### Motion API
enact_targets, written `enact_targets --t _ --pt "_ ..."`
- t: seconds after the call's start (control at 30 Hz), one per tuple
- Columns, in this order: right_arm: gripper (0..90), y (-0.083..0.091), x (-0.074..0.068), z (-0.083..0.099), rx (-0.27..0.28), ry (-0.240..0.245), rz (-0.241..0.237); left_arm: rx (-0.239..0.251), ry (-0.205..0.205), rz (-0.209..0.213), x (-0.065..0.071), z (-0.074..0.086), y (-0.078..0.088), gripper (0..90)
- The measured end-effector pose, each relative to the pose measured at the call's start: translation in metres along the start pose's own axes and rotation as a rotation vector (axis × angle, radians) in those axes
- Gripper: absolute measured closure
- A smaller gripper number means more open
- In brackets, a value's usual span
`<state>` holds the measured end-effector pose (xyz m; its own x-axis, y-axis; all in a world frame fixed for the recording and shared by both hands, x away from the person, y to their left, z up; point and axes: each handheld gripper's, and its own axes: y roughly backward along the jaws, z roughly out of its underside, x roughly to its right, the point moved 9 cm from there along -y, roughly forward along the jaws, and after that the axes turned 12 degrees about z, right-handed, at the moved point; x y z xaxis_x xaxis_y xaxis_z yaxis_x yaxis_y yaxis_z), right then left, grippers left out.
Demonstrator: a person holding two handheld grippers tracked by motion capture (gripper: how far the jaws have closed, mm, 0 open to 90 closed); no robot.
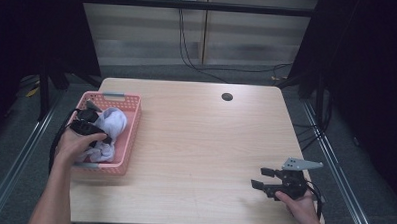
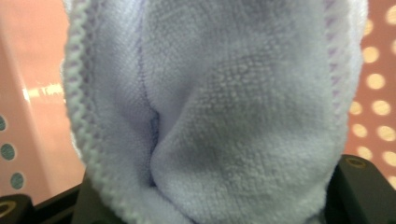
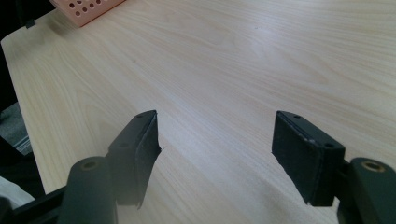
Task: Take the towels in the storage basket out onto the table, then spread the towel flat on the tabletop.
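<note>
- Left gripper [image 1: 88,122]: inside the pink basket [image 1: 128,139] at the table's [image 1: 200,142] left edge, jaws clamped on a white towel [image 1: 111,121].
- White towel: bunched in the basket; in the left gripper view its terry cloth [image 2: 224,116] sits between the jaws.
- Right gripper [image 1: 260,177]: low over the table's near right corner, well apart from the basket, jaws spread wide with nothing between them.

A white terry cloth [image 2: 233,116] hangs bunched between the black jaws, whose tips peek out at the bottom corners. A crease runs down its middle, a stitched hem along its left edge. Behind it stands the pink perforated basket wall [image 2: 373,93].
</note>
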<state>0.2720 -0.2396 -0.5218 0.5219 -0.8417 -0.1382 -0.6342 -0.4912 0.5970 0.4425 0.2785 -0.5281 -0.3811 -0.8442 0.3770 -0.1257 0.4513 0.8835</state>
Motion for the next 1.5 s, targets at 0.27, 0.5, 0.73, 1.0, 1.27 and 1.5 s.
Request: enact_targets --t 0.27,0.5,0.73,1.0,1.27,1.5 --pt "31.4 -0.001 0.000 0.000 0.000 -0.002 0.002 0.066 -0.006 0.070 0.004 -0.004 0.016 39.3" --pt "31.4 0.000 0.001 0.000 -0.004 -0.010 0.001 0.105 -0.018 0.089 0.008 -0.003 0.021 39.2" --pt "31.2 0.000 0.001 0.000 -0.005 -0.014 0.000 0.139 -0.040 0.105 0.015 -0.006 0.030 39.1" --pt "31.0 0.000 0.003 0.000 -0.005 -0.016 0.002 0.191 -0.049 0.115 0.020 -0.010 0.039 38.8" --pt "30.6 0.000 0.000 0.001 -0.009 -0.006 -0.003 0.243 -0.062 0.144 0.033 -0.009 0.051 38.3" --pt "30.6 -0.002 0.001 -0.002 -0.007 -0.004 -0.009 0.295 -0.077 0.147 0.041 -0.011 0.066 38.3"
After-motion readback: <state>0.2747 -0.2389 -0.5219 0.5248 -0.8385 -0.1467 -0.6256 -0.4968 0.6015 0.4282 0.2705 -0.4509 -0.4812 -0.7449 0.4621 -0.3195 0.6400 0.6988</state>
